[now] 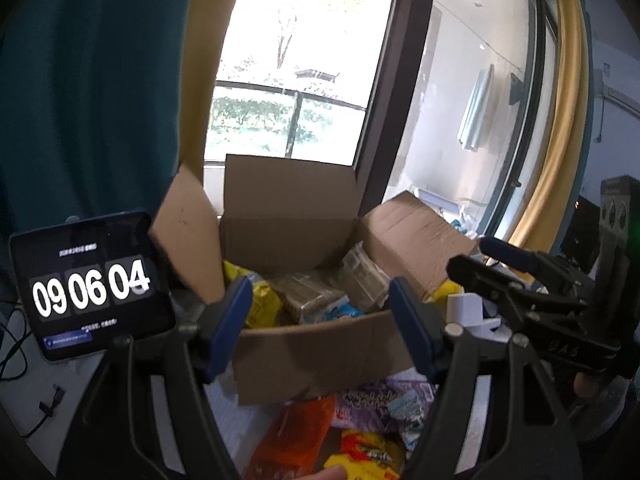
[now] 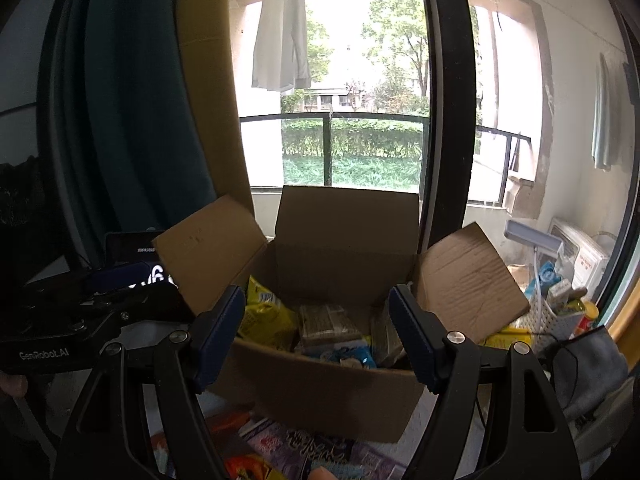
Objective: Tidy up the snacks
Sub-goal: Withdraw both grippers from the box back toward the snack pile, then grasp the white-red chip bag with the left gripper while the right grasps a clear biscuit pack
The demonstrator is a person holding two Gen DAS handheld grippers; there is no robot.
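The cardboard box point(image 2: 320, 392) hides the lower parts of its packets behind its near wall. The orange packet point(image 1: 296, 436) and yellow packet point(image 1: 368, 456) are cut off by the bottom edge. The small print on the clock screen point(image 1: 90, 284) is too blurred to read. In the right wrist view, a flap covers most of it.

The cardboard box point(image 2: 320, 384) is standing before the window point(image 2: 332, 80), with snack packs point(image 2: 264, 316) lying in it. More packets point(image 1: 296, 436) are lying before the box; a tablet point(image 1: 92, 284) is standing at its left.
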